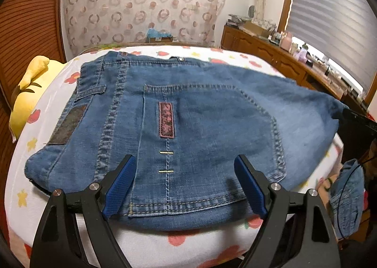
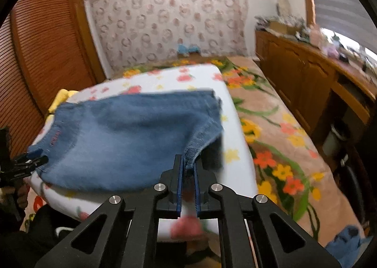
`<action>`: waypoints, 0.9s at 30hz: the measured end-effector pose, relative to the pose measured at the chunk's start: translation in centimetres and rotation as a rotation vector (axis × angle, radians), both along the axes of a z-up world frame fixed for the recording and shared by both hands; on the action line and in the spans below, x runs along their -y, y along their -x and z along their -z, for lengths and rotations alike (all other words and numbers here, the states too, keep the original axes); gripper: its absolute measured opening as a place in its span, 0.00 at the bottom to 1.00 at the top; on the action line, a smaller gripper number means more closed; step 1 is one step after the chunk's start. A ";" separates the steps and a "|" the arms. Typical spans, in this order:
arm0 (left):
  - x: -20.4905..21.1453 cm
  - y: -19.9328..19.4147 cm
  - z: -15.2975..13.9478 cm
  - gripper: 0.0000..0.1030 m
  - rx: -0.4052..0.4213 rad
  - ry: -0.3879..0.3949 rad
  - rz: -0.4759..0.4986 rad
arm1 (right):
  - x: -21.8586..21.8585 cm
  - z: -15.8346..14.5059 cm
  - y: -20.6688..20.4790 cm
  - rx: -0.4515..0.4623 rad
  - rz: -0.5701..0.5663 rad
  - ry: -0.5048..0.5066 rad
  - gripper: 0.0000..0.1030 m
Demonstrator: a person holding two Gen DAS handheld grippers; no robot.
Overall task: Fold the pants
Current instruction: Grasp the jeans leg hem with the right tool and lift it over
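1. The blue pants are lying folded on the flowered white sheet, directly ahead of the left gripper, back pocket facing up.
2. That left gripper is sitting wide, its blue pads straddling the near hem and gripping nothing.
3. The right gripper is pinching narrow on a denim edge right at its tips; the view is blurry, so which seam is probably anyone's call.
4. A yellow plush is resting far left of the left gripper.
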State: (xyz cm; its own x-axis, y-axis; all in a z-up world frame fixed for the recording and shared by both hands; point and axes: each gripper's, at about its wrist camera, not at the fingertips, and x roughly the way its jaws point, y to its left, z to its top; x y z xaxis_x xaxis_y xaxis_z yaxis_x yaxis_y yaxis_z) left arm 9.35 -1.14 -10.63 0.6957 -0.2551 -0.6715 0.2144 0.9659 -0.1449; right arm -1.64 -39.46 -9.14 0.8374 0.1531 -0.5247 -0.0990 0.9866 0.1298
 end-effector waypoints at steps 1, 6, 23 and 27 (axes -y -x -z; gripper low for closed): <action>-0.2 0.1 -0.2 0.83 0.004 0.004 -0.003 | -0.5 -0.7 -0.1 0.016 -0.017 0.007 0.06; -1.5 0.8 -1.4 0.83 0.035 0.004 -0.029 | -4.1 -4.3 -1.2 0.095 -0.120 0.041 0.06; -7.7 2.6 -2.6 0.83 0.074 0.045 -0.137 | -23.2 -10.1 -4.8 0.124 -0.660 0.044 0.07; -7.9 2.4 -2.3 0.83 0.068 0.049 -0.134 | -24.0 -9.3 -6.6 0.090 -0.621 0.089 0.37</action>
State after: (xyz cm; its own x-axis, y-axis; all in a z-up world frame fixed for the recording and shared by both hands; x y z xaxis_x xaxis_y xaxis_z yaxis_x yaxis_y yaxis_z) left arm 6.91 6.75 -8.36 0.7694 -0.1880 -0.6104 0.0947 0.9787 -0.1821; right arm 4.97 -15.42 0.15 0.6477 0.5839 -0.4895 -0.6634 0.7481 0.0145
